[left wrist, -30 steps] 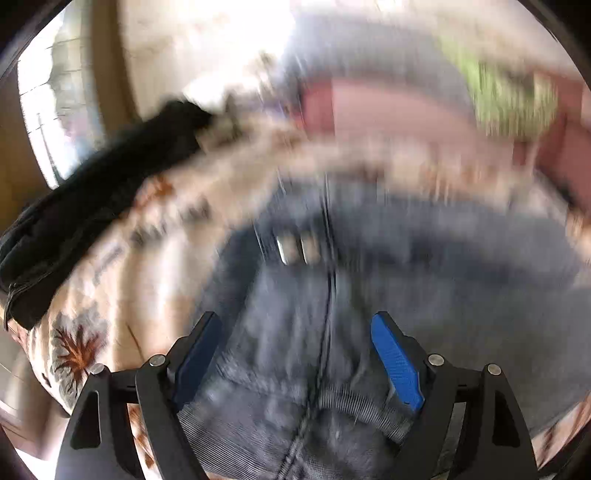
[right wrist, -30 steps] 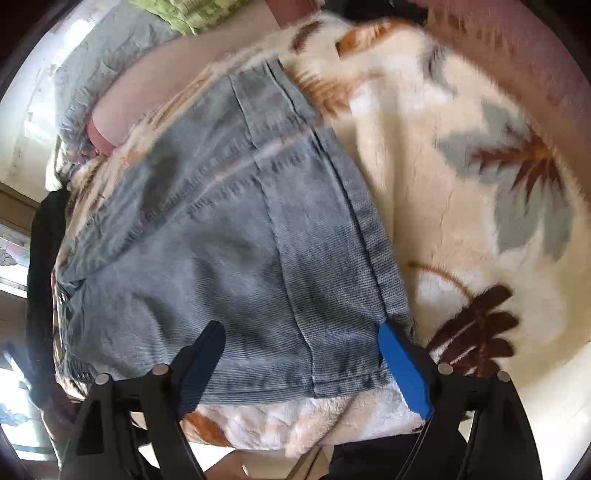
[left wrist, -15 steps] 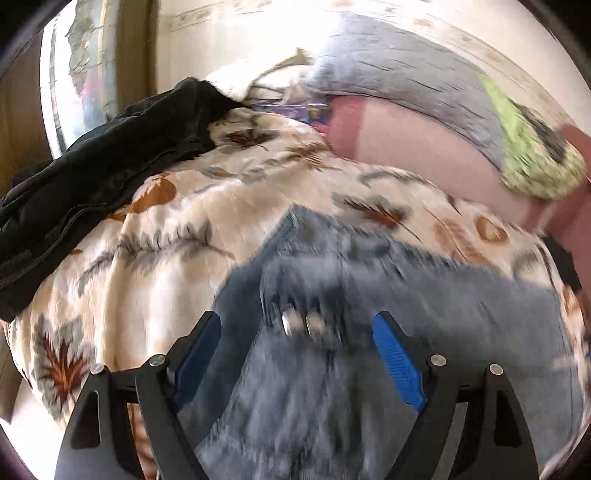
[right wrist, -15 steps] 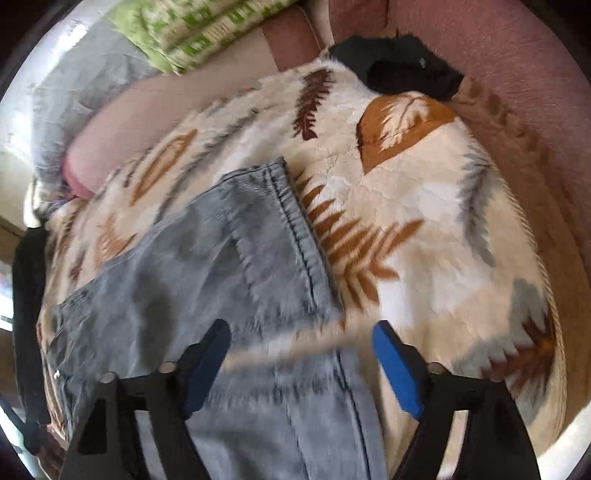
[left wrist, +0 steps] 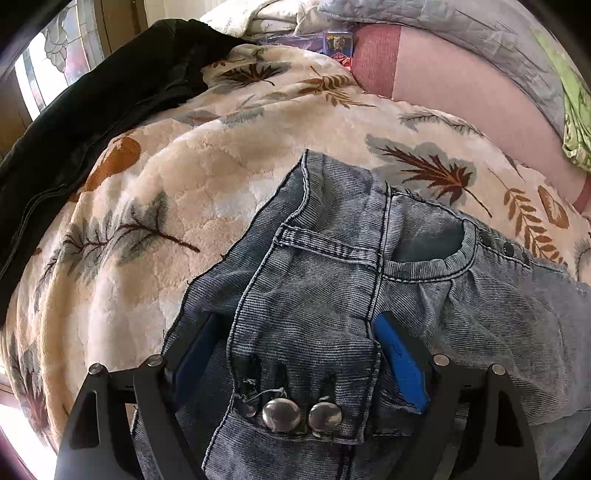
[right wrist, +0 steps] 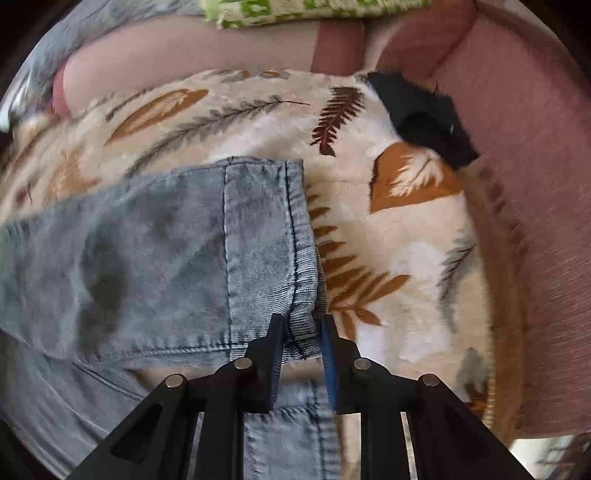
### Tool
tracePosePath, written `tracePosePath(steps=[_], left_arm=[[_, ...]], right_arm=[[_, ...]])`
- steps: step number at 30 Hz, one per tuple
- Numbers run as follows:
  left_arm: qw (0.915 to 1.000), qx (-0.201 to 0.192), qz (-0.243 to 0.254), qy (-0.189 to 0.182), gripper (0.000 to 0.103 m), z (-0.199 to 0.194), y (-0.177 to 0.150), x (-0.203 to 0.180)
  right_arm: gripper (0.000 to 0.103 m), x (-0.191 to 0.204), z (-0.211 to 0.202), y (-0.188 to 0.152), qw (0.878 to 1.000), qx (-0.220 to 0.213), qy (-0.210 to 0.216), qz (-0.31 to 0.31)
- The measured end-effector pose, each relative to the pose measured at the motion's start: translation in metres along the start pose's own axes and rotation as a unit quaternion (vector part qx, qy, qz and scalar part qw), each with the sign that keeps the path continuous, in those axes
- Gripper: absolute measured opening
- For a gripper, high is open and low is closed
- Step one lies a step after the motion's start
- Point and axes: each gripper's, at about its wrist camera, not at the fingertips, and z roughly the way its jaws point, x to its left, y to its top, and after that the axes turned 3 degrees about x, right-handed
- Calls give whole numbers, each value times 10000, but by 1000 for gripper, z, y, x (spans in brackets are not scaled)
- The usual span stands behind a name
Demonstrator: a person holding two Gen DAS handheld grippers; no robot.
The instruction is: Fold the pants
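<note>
Grey-blue corduroy pants [left wrist: 369,273] lie on a cream leaf-print blanket [left wrist: 177,206]. In the left wrist view my left gripper [left wrist: 299,354] is open, its blue pads on either side of the waistband with its two metal buttons [left wrist: 301,415]. In the right wrist view my right gripper [right wrist: 303,332] is shut on the hem corner of a pant leg [right wrist: 207,251], which lies folded over on the blanket [right wrist: 406,236].
A black jacket [left wrist: 85,122] lies at the blanket's left edge. A pink sofa back [left wrist: 450,81] carries a grey quilt [left wrist: 461,26] and green fabric [right wrist: 303,9]. A small black cloth [right wrist: 424,114] lies at the far right by the pink sofa arm [right wrist: 535,184].
Both grippers drew back along the pants. The left came down over the waistband. The right gripper closed from wide open onto the leg hem.
</note>
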Motion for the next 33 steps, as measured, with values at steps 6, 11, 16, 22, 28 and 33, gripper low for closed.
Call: tracePosePath(steps=[6,11,16,22,28,33], left_arm=[[9999,-128,-7,95,88,-3,5,0],[9933,-1124,-234,161,88,-41,7,5],[9917,-1223,-386,-14,88,-44,12,10],[9921,-1080,-619,-160,88,-34,23,17],[9910,-862,-963,-348,87,-24,23,37],[9960,-660,-604,27,86,-13,53,20]], right_arm=[[31,-19,20,-8,9967,331,565,486],[65,-41,-14,25,9924,-326,878,796],[65,-43,17,73,9791,-254,1550,1293],[49,-22,73,103,9810,64,1477,1257],[50,-19,85,109,9833,77,1452,1090],[51,-24,89,111,9816,112,1628,996]])
